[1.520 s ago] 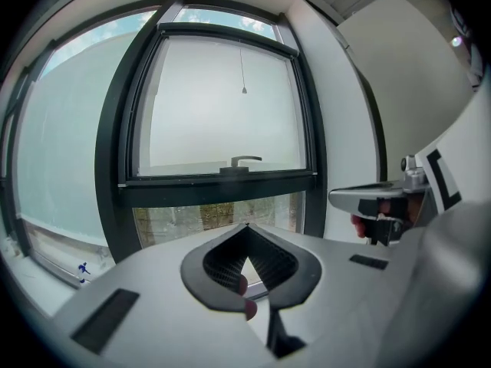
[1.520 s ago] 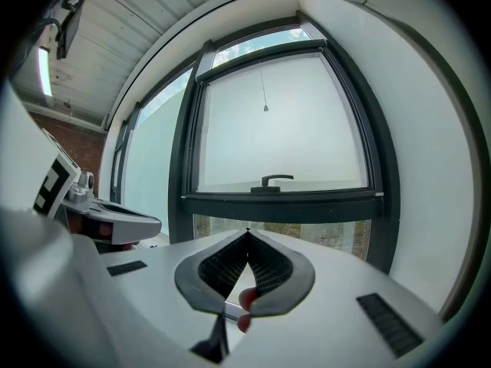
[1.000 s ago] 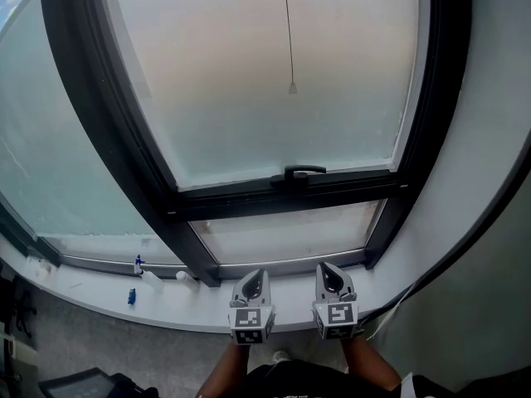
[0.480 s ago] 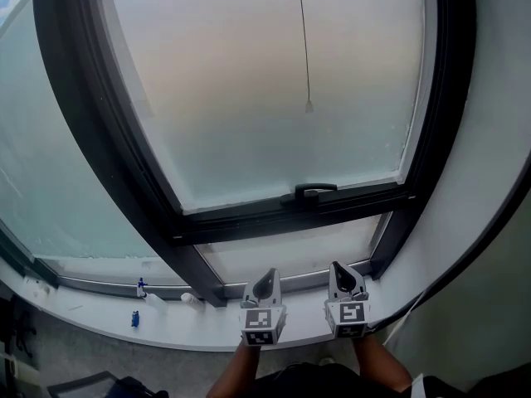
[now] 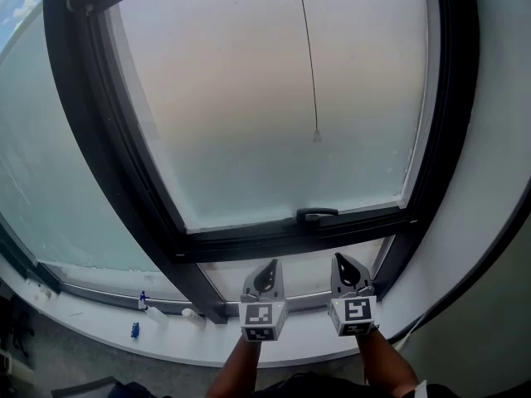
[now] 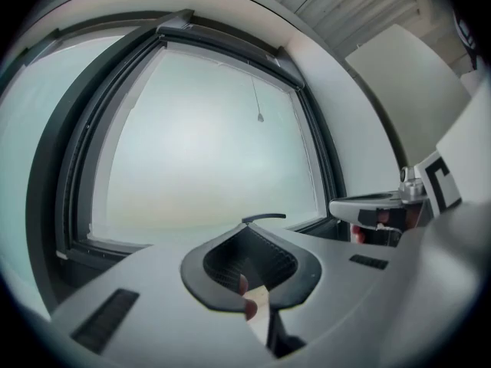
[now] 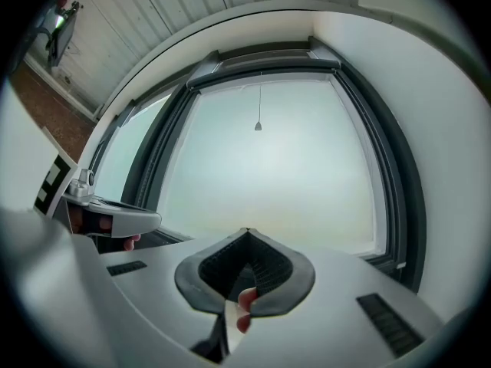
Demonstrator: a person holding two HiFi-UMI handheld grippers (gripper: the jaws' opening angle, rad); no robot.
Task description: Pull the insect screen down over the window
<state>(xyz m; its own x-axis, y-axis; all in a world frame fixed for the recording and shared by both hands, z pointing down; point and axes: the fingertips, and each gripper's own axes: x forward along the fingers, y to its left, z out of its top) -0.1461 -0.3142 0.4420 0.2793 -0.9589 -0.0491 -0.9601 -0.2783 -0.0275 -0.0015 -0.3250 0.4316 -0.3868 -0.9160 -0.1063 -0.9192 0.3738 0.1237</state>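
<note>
Sill (image 5: 91,320), well left of both grippers: small blue bits (image 5: 135,330) lying on it. Left gripper (image 5: 272,264): jaws closed, nothing between them, side by side with the right one, pointing at the lower window frame (image 5: 249,240). Window handle (image 5: 317,215): just above, between the two grippers' lines. Insect screen pull cord (image 5: 309,56): hangs down the pane, its end toggle (image 5: 316,136) well above both grippers, untouched. Can't pick out the screen itself from the pane. Right gripper (image 5: 339,260): jaws closed too, empty, level with the left.
</note>
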